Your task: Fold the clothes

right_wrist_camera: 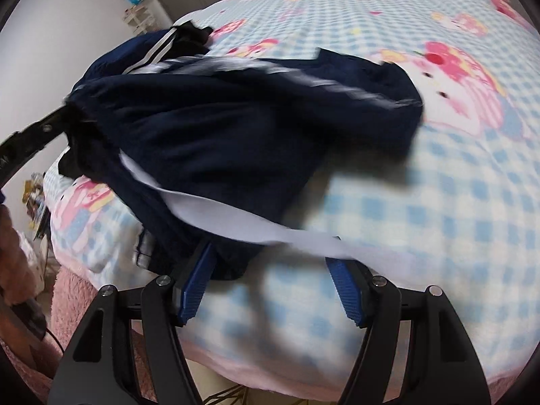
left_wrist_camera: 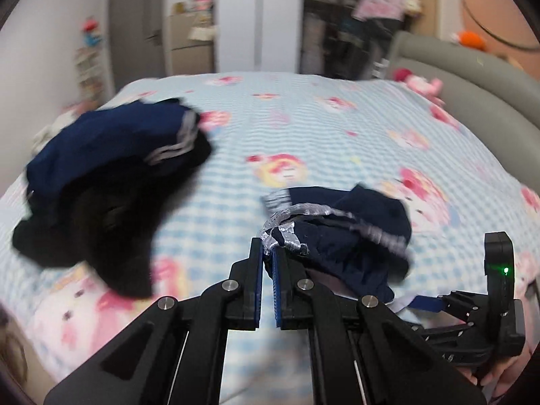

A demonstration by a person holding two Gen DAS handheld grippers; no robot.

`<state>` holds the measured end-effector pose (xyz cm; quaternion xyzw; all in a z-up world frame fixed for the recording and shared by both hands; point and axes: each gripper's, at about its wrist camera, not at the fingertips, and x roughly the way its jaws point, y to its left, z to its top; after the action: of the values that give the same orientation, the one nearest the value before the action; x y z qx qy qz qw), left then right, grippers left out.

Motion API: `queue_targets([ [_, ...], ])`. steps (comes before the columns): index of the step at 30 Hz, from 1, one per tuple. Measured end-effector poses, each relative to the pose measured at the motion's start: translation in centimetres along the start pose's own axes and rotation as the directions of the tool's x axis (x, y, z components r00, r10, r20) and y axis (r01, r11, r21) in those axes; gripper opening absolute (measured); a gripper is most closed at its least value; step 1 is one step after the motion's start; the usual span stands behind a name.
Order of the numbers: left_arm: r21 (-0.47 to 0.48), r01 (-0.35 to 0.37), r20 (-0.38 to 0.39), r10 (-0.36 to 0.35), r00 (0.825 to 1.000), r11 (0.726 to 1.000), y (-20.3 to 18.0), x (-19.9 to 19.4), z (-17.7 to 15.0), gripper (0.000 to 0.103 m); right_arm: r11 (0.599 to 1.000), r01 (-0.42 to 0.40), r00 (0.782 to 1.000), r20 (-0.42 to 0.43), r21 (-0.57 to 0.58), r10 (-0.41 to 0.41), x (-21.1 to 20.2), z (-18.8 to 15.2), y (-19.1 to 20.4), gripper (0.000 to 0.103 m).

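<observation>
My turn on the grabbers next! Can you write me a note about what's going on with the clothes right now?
Left tool: shut on the silvery edge of the navy garment, lifting it off the bed.
Right tool: open, holding nothing; the garment's white band drapes across its fingertips.
Also on the bed: a pile of dark clothes, beyond the held garment, still crumpled.
Done: nothing looks folded yet.
Left: probably grip the band with the right tool, spread the garment flat, fold it, then do the pile.

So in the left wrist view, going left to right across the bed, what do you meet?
Dark clothes pile → left gripper, shut on the silvery trim of the navy garment → right gripper → grey headboard.
</observation>
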<state>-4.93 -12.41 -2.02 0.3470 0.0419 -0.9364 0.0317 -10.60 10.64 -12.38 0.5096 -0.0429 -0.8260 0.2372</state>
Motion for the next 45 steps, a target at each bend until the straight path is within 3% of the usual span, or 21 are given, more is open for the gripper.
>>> queue_targets([
  [7,-0.137,-0.074,-0.009,0.074,0.997,0.988,6.8,-2.3,-2.5,0.006,0.995,-0.041,0.998,-0.054,-0.089,0.036,3.3,0.5,5.0,0.069],
  [12,-0.198,-0.040,0.028,0.047,0.999,0.979,8.4,-3.7,-2.6,0.006,0.994,-0.076,0.992,-0.102,-0.074,0.068,5.0,-0.9,6.7,0.070],
  [13,-0.189,-0.030,0.026,0.036,0.999,0.982,8.2,-3.7,-2.5,0.006,0.995,-0.089,0.990,-0.111,-0.053,0.083,5.2,-1.2,6.5,0.066],
  [14,-0.178,-0.021,0.025,0.026,0.999,0.984,7.7,-3.6,-2.3,0.006,0.995,-0.091,0.990,-0.109,-0.048,0.086,4.9,-1.3,6.3,0.045],
  [16,-0.141,0.012,0.029,-0.008,1.000,0.990,6.3,-3.5,-2.0,0.006,0.998,-0.047,0.996,-0.083,-0.048,0.043,3.8,-1.3,5.4,0.017],
  [17,-0.121,0.020,0.031,-0.016,0.999,0.992,5.5,-3.4,-1.8,0.006,0.999,0.004,0.998,-0.058,-0.051,-0.007,3.0,-1.2,4.7,0.009],
  [21,-0.070,0.138,0.012,-0.137,0.990,0.988,1.8,-2.0,-0.4,0.006,0.987,0.156,0.985,0.067,0.030,-0.158,-1.9,0.3,-0.4,0.008],
  [25,0.040,0.211,0.023,-0.212,0.977,0.977,-4.1,-0.6,3.2,0.006,0.955,0.287,0.938,0.184,0.070,-0.296,-8.4,4.1,-6.1,0.008],
  [29,0.084,0.236,0.149,-0.246,0.958,0.968,-7.5,-1.9,10.6,0.006,0.927,0.365,0.873,0.313,0.088,-0.374,-15.6,9.8,-8.3,0.009],
  [32,0.110,0.259,0.253,-0.279,0.926,0.959,-8.5,-4.8,14.6,0.006,0.922,0.374,0.811,0.448,0.098,-0.377,-21.9,13.7,-8.6,0.009],
  [34,0.122,0.248,0.296,-0.274,0.915,0.961,-8.7,-6.0,15.4,0.006,0.923,0.372,0.761,0.537,0.101,-0.365,-25.6,14.8,-7.9,0.009],
  [36,0.117,0.243,0.271,-0.266,0.925,0.963,-8.5,-5.8,14.3,0.006,0.922,0.373,0.729,0.582,0.102,-0.359,-27.3,14.8,-7.3,0.009],
  [38,0.093,0.238,0.168,-0.251,0.953,0.967,-8.1,-3.4,11.5,0.006,0.928,0.360,0.770,0.530,0.099,-0.356,-25.3,13.6,-7.7,0.009],
  [40,0.058,0.238,0.038,-0.241,0.970,0.969,-7.4,-0.9,8.3,0.006,0.933,0.346,0.810,0.471,0.098,-0.350,-23.1,12.4,-8.0,0.009],
  [42,0.024,0.270,-0.032,-0.269,0.963,0.963,-6.8,0.2,5.6,0.006,0.937,0.337,0.847,0.405,0.095,-0.345,-20.5,10.4,-8.4,0.009],
  [45,0.011,0.302,-0.063,-0.301,0.952,0.953,-6.6,-0.5,3.4,0.006,0.936,0.339,0.854,0.387,0.095,-0.348,-19.6,7.9,-8.3,0.009],
])
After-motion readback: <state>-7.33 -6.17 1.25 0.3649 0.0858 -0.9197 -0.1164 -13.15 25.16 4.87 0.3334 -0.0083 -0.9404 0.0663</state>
